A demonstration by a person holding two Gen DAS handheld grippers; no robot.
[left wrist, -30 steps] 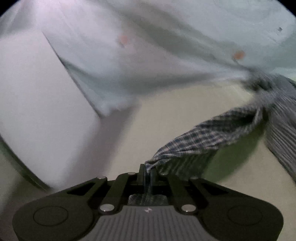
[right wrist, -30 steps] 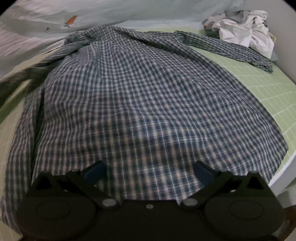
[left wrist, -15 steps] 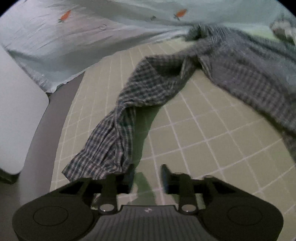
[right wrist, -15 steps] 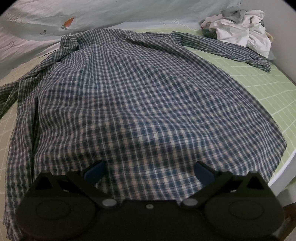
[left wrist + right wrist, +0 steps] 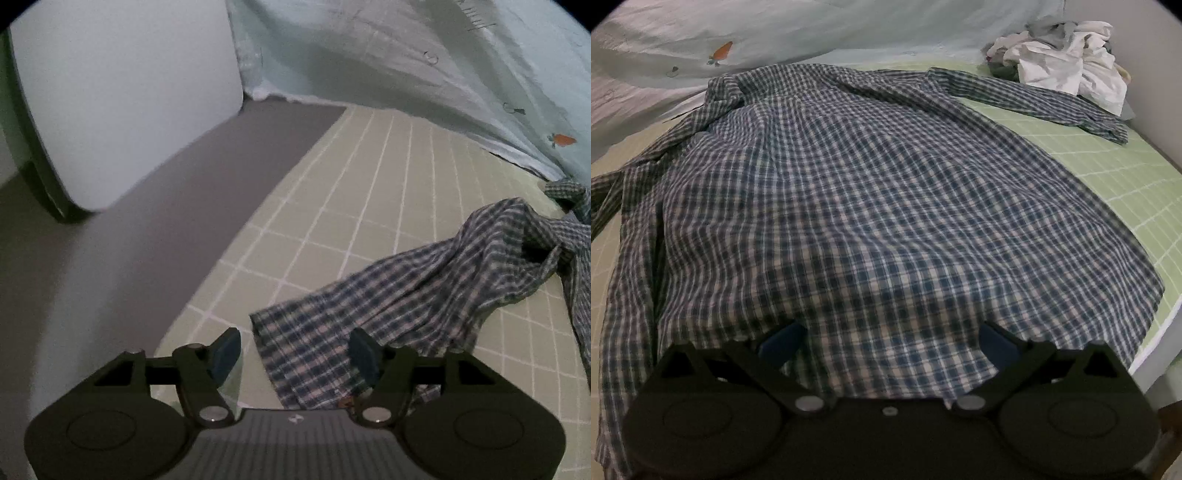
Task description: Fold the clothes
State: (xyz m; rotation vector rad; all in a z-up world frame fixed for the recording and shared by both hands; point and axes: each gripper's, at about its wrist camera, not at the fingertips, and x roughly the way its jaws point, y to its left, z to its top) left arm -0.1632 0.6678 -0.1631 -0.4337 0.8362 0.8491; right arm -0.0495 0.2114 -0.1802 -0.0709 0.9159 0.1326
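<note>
We see bare green sheet (image 5: 369, 192) open left of the plaid sleeve (image 5: 424, 295); a white pillow (image 5: 122, 92) and pale quilt (image 5: 406, 62) block beyond. Crumpled clothes (image 5: 1067, 62) fill the far right corner.

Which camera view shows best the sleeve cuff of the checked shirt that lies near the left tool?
The left wrist view: the sleeve cuff lies flat on the green sheet just ahead of the opening left tool, pads clear of it. The right wrist view shows mainly the shirt body; that sleeve leaves its left edge.
</note>
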